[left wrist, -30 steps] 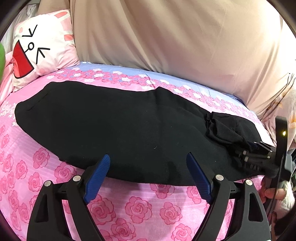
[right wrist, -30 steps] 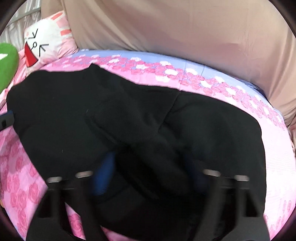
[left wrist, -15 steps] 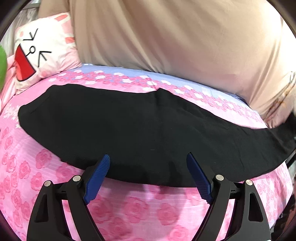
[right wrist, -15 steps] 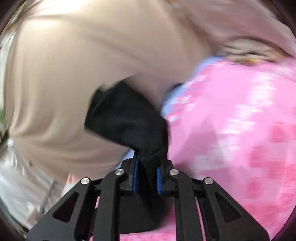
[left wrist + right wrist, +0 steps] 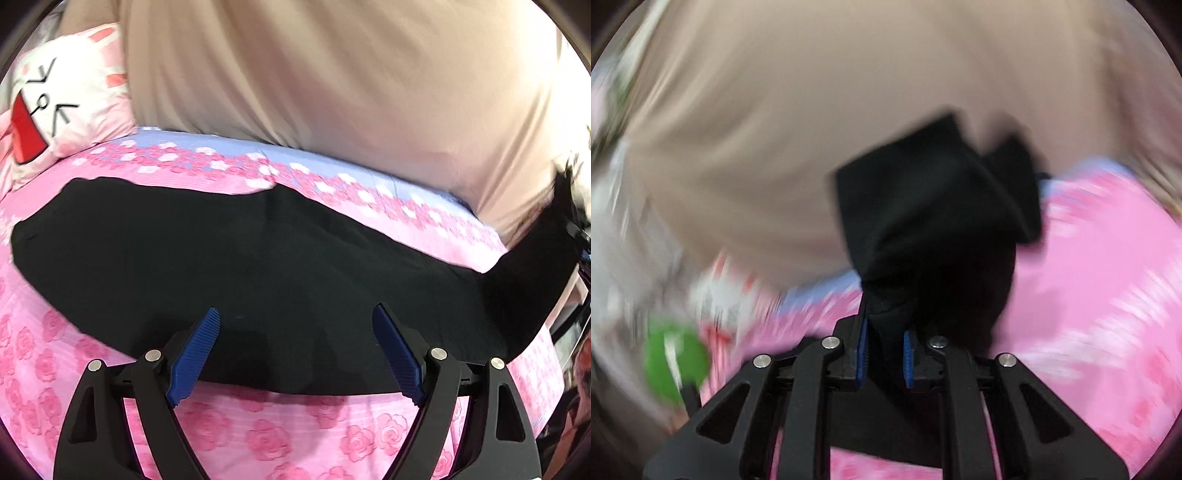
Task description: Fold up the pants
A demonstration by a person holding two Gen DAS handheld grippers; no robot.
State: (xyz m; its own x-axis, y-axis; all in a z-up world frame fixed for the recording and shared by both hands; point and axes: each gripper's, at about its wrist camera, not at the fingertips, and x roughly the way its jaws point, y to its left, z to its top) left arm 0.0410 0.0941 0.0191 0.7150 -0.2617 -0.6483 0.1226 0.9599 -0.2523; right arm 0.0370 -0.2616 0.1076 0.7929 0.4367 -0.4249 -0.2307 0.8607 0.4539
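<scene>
The black pants (image 5: 258, 266) lie stretched across the pink rose bedsheet (image 5: 280, 435). My left gripper (image 5: 295, 354) is open and empty, its blue pads over the near edge of the pants. My right gripper (image 5: 885, 354) is shut on the pants (image 5: 934, 221) at one end and holds that end lifted off the bed. In the left wrist view that raised end rises at the far right, where the right gripper (image 5: 578, 236) holds it. The right wrist view is motion-blurred.
A beige cloth (image 5: 332, 81) hangs behind the bed. A white and pink cartoon-face pillow (image 5: 55, 114) sits at the back left. A green object (image 5: 676, 362) shows at the left of the right wrist view. The bed's right edge (image 5: 546, 369) is close.
My right gripper closed on the bunched pant end, pulled it out straight to the right and has lifted it higher. The left gripper moved slightly closer over the pants' edge and stays open.
</scene>
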